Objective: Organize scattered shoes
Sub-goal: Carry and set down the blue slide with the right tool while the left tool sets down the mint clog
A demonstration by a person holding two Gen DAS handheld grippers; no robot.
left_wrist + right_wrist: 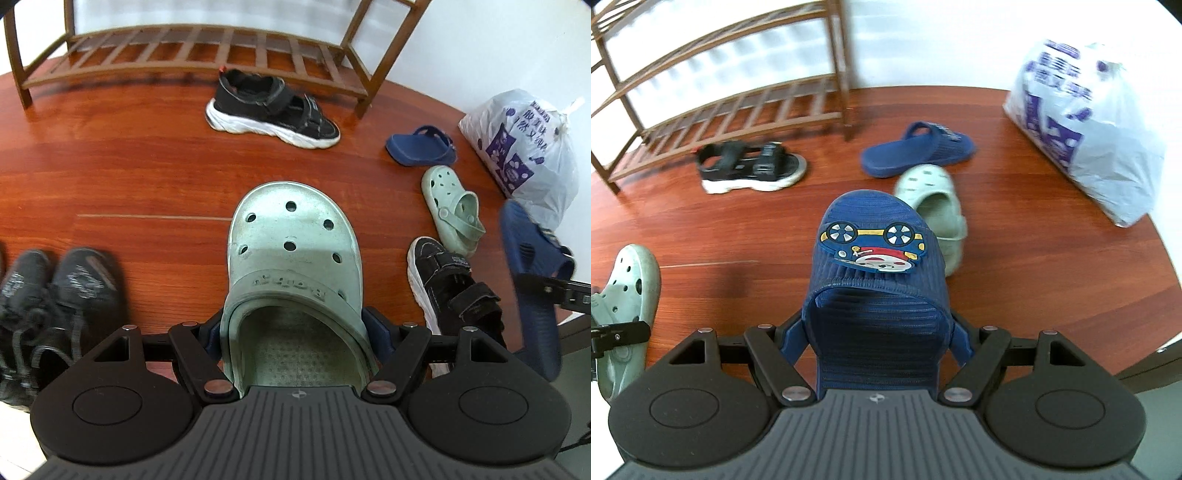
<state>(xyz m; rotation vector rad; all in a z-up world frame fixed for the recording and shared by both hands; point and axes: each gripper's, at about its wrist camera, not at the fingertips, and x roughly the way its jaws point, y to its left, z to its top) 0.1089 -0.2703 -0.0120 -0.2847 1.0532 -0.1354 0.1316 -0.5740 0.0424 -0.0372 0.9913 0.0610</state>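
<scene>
I see left gripper (294, 332) clamped on heel end of mint clog (293, 254), toe pointing far, above wooden floor (129, 177). Right gripper (879, 339) closed on blue car slipper (877, 280), likewise lifted. On floor: second mint clog (452, 208), second blue slipper (421, 146), black sandal (273, 109) near shoe rack (192, 59), white bag (524, 144) far right.

Sandal (271, 110) before rack (192, 55) (touching neither).
</scene>
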